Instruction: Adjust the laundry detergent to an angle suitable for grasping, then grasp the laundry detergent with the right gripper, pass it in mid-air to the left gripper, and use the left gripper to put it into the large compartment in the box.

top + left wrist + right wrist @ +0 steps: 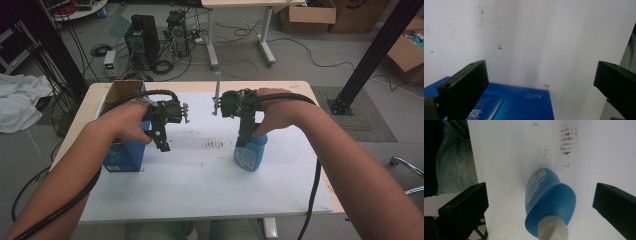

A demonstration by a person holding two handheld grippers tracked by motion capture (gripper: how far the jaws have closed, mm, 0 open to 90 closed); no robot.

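Observation:
A blue box (125,156) with its brown top open stands on the left of the white table sheet (200,180). My left gripper (163,144) hangs just right of the box, pointing down, jaws open and holding nothing. In the left gripper view the blue box (514,105) lies below and between the wide-open left gripper (540,75). A blue bottle (251,154) with a white cap stands right of centre. My right gripper (245,139) is directly above it. In the right gripper view the blue bottle (549,195) and its cap (554,231) sit between the open right gripper (540,195), untouched.
Dark smudges (215,144) mark the sheet between the two grippers. A cable (312,200) trails off the table's right edge. Beyond the table stand computer towers (142,40), a white desk (240,30), cardboard boxes (307,17) and a black frame post (372,55).

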